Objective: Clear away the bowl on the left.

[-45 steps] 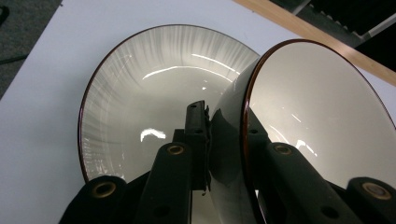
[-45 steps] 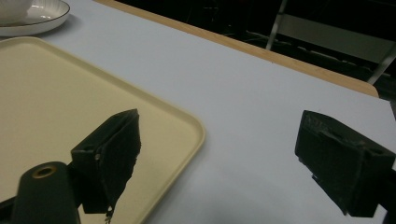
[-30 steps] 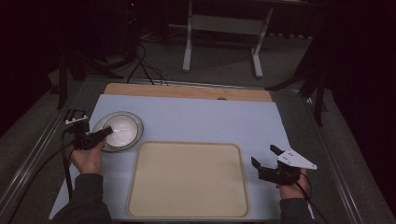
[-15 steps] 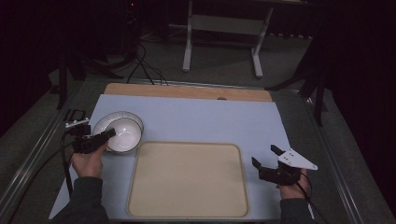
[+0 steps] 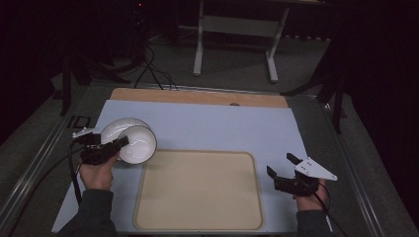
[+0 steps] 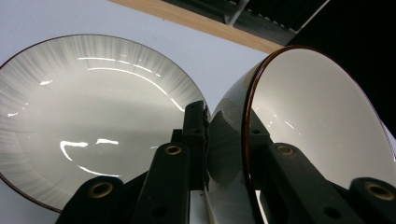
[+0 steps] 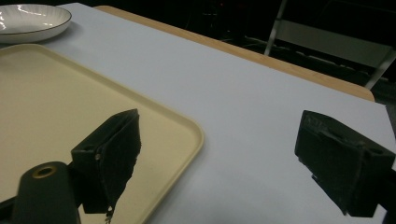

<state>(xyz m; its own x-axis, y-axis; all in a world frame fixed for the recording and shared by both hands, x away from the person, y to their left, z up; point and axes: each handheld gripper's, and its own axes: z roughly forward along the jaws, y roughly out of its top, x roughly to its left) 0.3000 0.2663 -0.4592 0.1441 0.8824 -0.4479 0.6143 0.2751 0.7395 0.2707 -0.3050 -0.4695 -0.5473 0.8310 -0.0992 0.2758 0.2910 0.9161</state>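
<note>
A white bowl with a dark rim hangs tilted on its side just above the table, its opening turned toward the tray. My left gripper is shut on its wall, one jaw inside and one outside, as the left gripper view shows on the bowl with the left gripper around its rim. Behind it a white plate lies flat on the blue mat; the same plate spreads out to the left. My right gripper rests open at the tray's right edge, and the right gripper has nothing between its jaws.
A cream tray lies bare in the front middle of the blue mat; the tray's corner sits under my right jaw. A wooden strip borders the far edge. Cables and a table frame stand beyond.
The bowl has come up off the plate, tipped onto its side and shifted right toward the tray in my left gripper. The right gripper has stayed still.
</note>
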